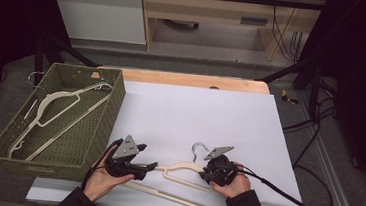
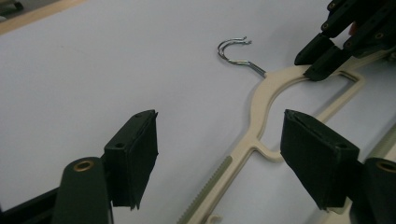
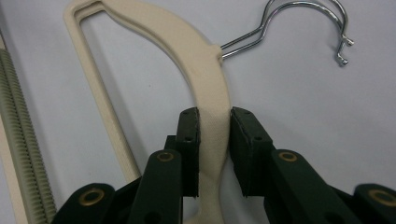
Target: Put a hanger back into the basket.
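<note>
A cream plastic hanger (image 1: pixel 181 168) with a metal hook (image 1: pixel 198 148) lies flat on the white mat, near its front edge. My right gripper (image 1: pixel 206 175) is shut on the hanger's shoulder just below the hook; in the right gripper view both pads (image 3: pixel 190 140) press the cream arm (image 3: pixel 205 70). My left gripper (image 1: pixel 153 166) stands open at the hanger's other shoulder. In the left gripper view its jaws (image 2: pixel 219 144) are wide apart on either side of the ribbed arm (image 2: pixel 261 107) without touching it, and the right gripper (image 2: pixel 322 63) shows farther off on the hanger.
A green woven basket (image 1: pixel 113 107) sits at the left of the table and holds another cream hanger (image 1: pixel 54 112). The white mat (image 1: pixel 195 109) covers most of the tabletop. Cables trail off to the right.
</note>
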Motion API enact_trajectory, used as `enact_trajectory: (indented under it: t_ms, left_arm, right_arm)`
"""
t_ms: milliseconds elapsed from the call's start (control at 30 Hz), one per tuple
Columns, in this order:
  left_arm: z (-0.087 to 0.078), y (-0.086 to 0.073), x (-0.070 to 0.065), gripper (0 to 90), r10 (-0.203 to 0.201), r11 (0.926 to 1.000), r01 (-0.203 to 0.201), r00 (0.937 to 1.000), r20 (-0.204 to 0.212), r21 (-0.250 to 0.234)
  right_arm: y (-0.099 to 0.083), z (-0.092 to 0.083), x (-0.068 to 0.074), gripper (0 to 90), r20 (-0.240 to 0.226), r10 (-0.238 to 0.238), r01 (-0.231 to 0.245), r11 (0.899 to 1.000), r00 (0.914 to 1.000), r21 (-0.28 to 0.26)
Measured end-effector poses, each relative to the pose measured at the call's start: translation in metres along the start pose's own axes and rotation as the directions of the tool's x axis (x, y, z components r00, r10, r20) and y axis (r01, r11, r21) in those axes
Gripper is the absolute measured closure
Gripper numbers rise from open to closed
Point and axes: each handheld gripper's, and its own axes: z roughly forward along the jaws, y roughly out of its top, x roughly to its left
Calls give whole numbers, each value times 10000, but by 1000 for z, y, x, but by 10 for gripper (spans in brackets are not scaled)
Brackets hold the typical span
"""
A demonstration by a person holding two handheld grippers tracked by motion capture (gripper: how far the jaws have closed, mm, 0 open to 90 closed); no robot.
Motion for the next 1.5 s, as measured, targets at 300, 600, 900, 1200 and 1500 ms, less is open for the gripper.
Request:
enact_trajectory:
  t_ms: [300, 600, 900, 1200, 1500]
  left_arm:
    - [5, 7, -5, 271, -375, 9993, 372, 9984, 431, 76]
    - [48, 25, -18, 243, -297, 9926, 150, 9921, 1219, 1203]
    - [89, 31, -21, 361, -212, 9701, -226, 9839, 1773, 2416]
    - [100, 32, -21, 537, -139, 9646, -378, 9810, 1937, 2609]
    - [100, 35, -28, 699, 194, 9609, -761, 9776, 2096, 2662]
  right_arm:
    - [0, -3, -1, 745, -53, 95, -96, 9998, 9999, -172]
    - [1, -12, 0, 751, -64, 48, -51, 9984, 10000, -558]
    - [1, -15, 0, 752, -103, -73, 65, 9970, 9999, -776]
    - [1, -20, 0, 754, -46, -339, 333, 9945, 9994, -994]
    - [1, -23, 1, 754, 24, -335, 335, 9926, 9994, -1169]
